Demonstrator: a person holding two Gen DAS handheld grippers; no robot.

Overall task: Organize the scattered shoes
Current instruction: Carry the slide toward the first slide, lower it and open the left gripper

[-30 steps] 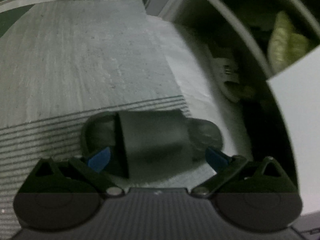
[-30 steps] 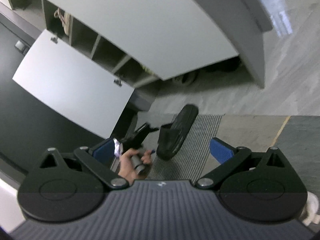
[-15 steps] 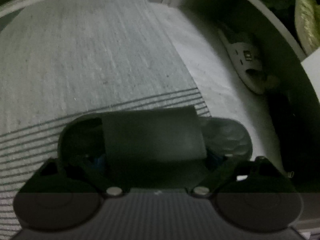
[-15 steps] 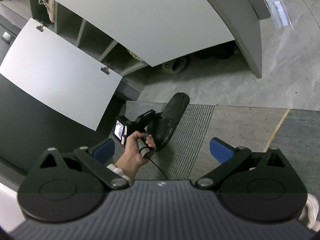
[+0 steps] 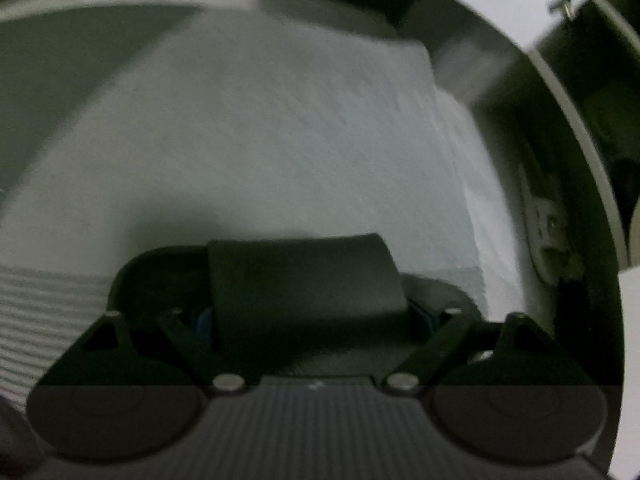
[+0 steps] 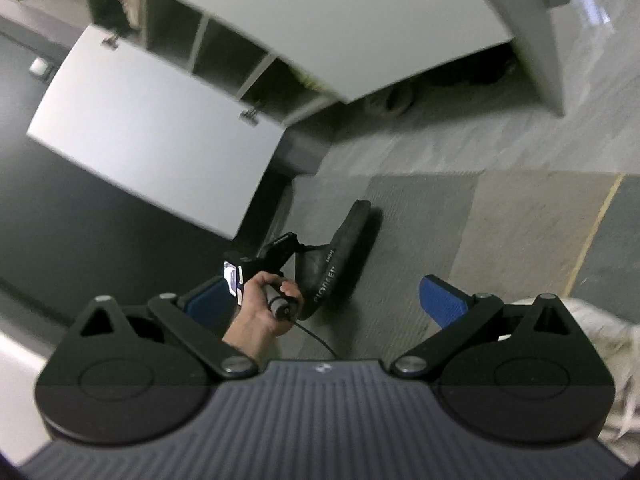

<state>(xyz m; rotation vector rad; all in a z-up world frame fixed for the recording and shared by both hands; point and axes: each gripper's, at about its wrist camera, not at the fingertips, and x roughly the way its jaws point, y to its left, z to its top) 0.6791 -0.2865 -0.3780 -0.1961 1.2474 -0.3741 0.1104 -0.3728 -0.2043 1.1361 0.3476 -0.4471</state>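
Observation:
A black slide slipper [image 5: 304, 280] is clamped across its strap by my left gripper [image 5: 312, 316], whose blue pads press on both sides. It hangs off the floor above a pale mat [image 5: 260, 140]. In the right wrist view the same slipper [image 6: 340, 260] stands on edge, sole outward, in the left gripper [image 6: 276, 256] that a hand [image 6: 260, 304] holds. My right gripper [image 6: 324, 300] is open with nothing between its blue pads, and it hovers behind and above them.
A white shoe cabinet [image 6: 320, 20] has an open door [image 6: 152, 132] and cubbies holding shoes. A white slipper [image 5: 548, 228] lies at its base. Another shoe [image 6: 392, 100] sits under the cabinet. A white shoe [image 6: 600, 340] lies at the right, and the striped mat [image 6: 420, 220] covers the floor.
My left gripper closed on the black slipper, lifted it off the striped mat and carried it toward the cabinet. The right gripper stayed open and shifted slightly.

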